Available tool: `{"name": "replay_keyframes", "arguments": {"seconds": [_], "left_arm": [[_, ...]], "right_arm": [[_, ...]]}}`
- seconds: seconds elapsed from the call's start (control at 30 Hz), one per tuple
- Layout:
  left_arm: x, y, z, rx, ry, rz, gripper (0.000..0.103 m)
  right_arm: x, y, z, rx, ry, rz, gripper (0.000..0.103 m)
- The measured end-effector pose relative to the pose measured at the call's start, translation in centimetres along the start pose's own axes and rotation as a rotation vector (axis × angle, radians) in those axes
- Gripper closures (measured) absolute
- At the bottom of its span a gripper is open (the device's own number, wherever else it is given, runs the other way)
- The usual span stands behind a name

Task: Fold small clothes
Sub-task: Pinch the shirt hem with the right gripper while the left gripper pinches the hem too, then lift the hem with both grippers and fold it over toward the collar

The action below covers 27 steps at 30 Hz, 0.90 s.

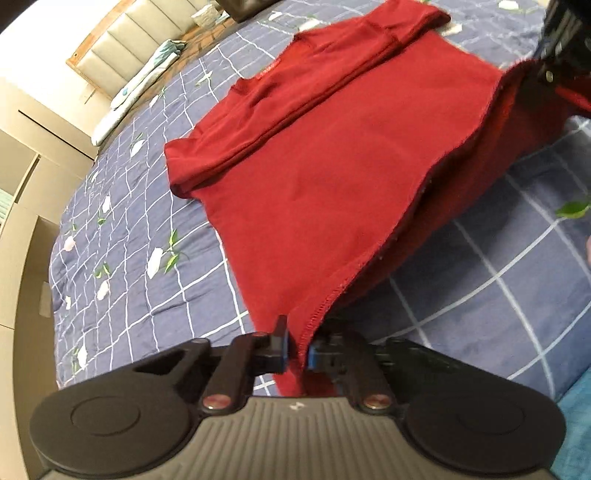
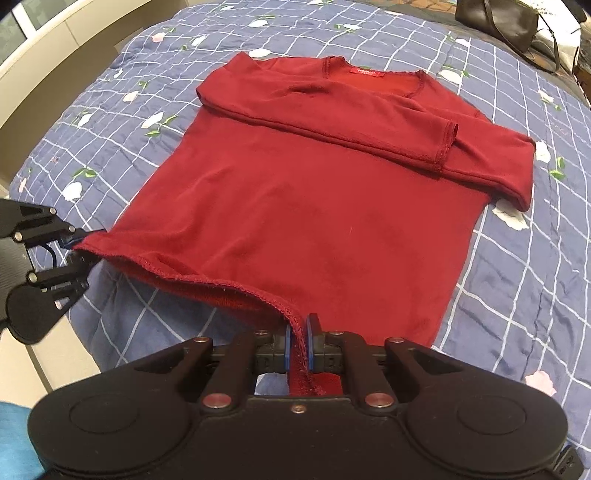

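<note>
dark red fleece — a long-sleeved top [image 2: 295,206] — lay flat on a blue checked quilt [image 2: 517,280] with white flowers, its long axis running from the hem nearest the camera to the neckline [image 2: 373,77] at the far end. both sleeves [image 2: 332,118] were folded across the chest, crosswise to that axis. the right gripper [image 2: 297,352] was closed on the hem's near corner, blue pads pinching the stitched edge. the left gripper [image 1: 297,350] was likewise clamped on the hem's other corner — the hem lifted off the quilt between them. a dark bag [image 2: 498,22] sat beyond the collar.
</note>
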<state>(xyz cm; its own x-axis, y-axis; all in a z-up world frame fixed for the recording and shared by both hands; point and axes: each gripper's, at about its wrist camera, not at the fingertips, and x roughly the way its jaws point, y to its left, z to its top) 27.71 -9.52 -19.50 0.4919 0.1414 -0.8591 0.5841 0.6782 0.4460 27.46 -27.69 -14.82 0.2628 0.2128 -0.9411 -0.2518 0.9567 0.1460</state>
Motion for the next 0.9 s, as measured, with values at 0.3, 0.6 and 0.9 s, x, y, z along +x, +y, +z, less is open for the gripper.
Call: {"name": "replay_keyframes", "arguments": {"seconds": [0.3, 0.6, 0.9], "left_arm": [[-4.3, -0.2, -0.8, -0.041, -0.040, -0.001, 0.100], [-9.0, -0.5, -3.2, -0.073, -0.091, 0.017, 0.100], [-13.6, -3.3, -9.8, -0.026, -0.086, -0.063, 0.100]], "right_arm": [[-2.3, 2.2, -2.5, -0.118, 0.001, -0.010, 0.098], [-5.5, 5.5, -6.3, -0.197, -0.030, -0.028, 0.099], [-8.3, 8.7, -12.4, -0.170, 0.006, -0.009, 0.099]]}}
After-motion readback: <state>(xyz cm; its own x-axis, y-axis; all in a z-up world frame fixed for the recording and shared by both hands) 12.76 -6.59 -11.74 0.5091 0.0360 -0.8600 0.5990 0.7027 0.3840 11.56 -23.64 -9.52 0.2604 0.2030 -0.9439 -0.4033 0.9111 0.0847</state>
